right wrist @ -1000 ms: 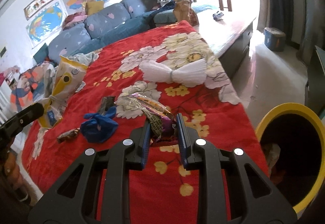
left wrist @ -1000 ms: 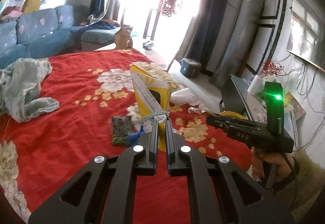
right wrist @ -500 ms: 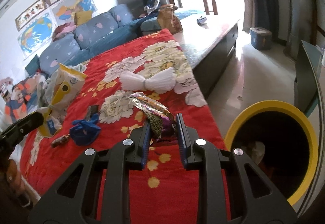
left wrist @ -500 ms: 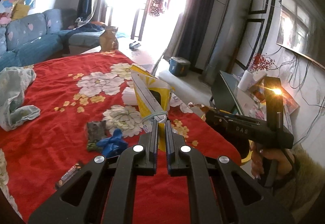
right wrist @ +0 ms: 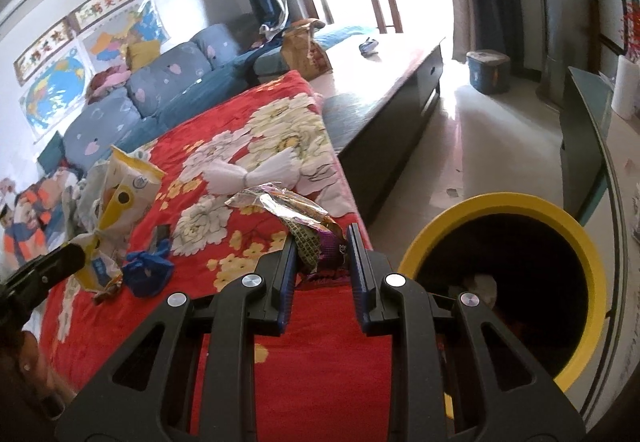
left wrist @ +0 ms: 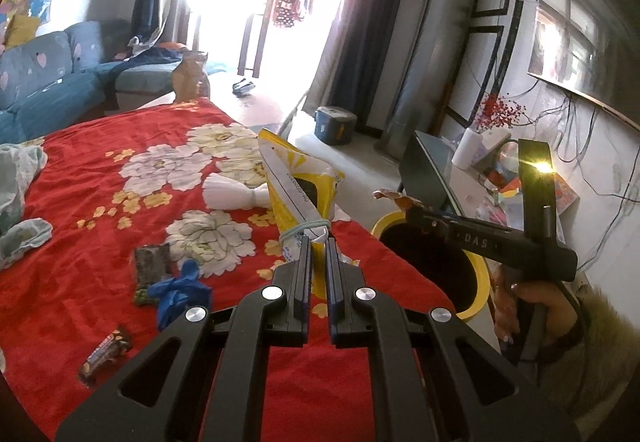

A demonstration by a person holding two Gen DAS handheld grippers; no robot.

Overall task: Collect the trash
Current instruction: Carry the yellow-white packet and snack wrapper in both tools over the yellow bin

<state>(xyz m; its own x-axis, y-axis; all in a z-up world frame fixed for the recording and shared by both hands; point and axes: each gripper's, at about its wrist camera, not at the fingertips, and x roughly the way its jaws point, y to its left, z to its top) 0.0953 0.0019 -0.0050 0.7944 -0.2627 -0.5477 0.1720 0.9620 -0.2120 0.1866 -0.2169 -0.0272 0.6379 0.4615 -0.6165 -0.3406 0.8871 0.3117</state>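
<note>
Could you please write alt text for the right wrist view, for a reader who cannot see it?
The right tongs grip a crinkled foil snack wrapper above the edge of a red floral blanket, beside a yellow-rimmed bin on the floor. A blue bag and white bundle lie on the blanket.

- A blue sofa point(right wrist: 160, 89) with pale heart prints runs along the upper left of the right wrist view.
- A world map poster point(right wrist: 52, 89) hangs above it, at far left.
- A red floral bedspread point(left wrist: 100, 201) fills the left wrist view's left half.
- A tall grey cylinder point(left wrist: 436, 41) stands upper right.
- A brown paper bag point(right wrist: 304, 49) sits top centre.
</note>
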